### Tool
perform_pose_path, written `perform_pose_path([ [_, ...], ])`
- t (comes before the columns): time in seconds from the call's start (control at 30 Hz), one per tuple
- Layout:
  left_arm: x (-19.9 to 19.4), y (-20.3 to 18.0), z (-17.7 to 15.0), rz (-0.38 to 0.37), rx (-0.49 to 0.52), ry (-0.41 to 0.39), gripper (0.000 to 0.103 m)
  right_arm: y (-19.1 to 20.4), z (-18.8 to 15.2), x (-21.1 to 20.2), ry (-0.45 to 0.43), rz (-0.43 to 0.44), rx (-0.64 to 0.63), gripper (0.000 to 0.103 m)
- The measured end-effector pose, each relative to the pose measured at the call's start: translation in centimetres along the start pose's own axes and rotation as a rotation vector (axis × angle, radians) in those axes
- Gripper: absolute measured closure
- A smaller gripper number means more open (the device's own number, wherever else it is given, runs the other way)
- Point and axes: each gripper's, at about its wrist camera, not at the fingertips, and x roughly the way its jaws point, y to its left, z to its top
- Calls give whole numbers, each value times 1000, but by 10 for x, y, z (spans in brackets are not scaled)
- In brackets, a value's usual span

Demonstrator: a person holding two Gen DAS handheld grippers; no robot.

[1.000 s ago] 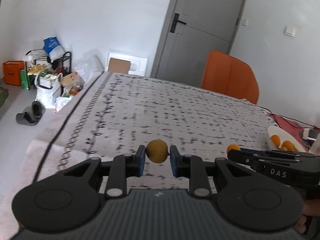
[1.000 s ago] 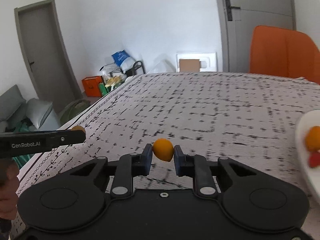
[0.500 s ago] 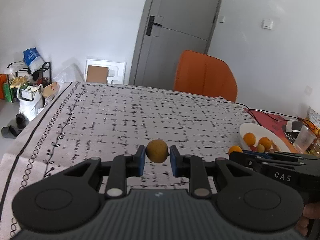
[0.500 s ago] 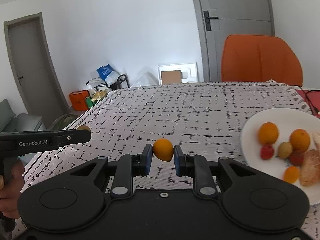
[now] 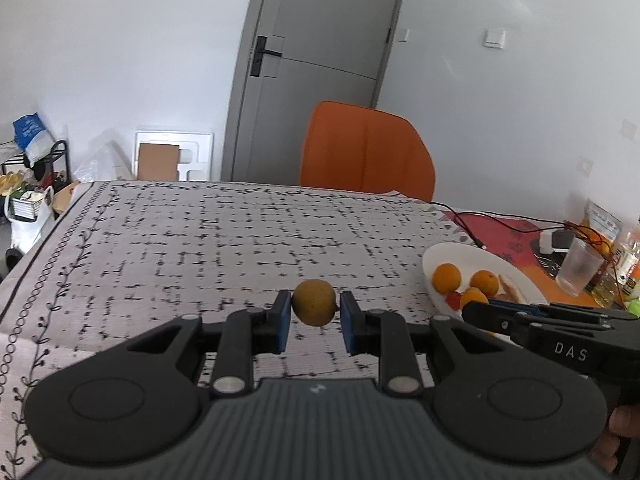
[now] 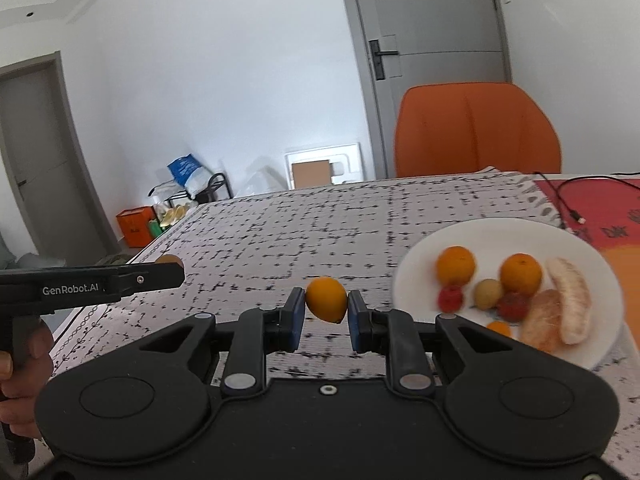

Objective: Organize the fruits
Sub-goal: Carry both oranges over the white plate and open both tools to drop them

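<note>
Above a table covered in a black-flecked cloth, two hand-held grippers each carry a piece of fruit. The left gripper is clamped on a dull yellow-brown fruit, pinched between its blue pads and held clear of the cloth. The right gripper grasps a brighter orange fruit the same way, also off the table.

Ahead and to the right of the right gripper, a white plate sits on the cloth. It holds two oranges, two red fruits, a small yellow-green fruit, a small orange piece and two pale peeled segments. Seen from the left gripper, the plate lies ahead to the right, partly behind the right gripper's side.

An orange chair stands at the far edge beyond both grippers, a grey door behind it. Right of the plate are a clear cup and cables on a red mat.
</note>
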Motion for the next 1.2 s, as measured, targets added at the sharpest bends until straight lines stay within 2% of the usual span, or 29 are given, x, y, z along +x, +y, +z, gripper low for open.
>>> perform_pose_path([
  [0.67,23,-48,-1,-67,62,29,79,-67,-16,-31,-28,-122,94,82],
  [0.73,25,-52,-1,-75,67,31,79,-73,-18,-31,-23,-127,100,81],
  [0.8,28,-57,0,-83,70,34,79,-77,-20,-32,-25,-127,102,73],
  [1.0,34,-75,3,-108,103,34,79,-95,-23,-43,-38,-161,140,72],
  [1.2,44,-90,3,-133,129,44,79,-99,-24,-50,-45,-158,146,70],
])
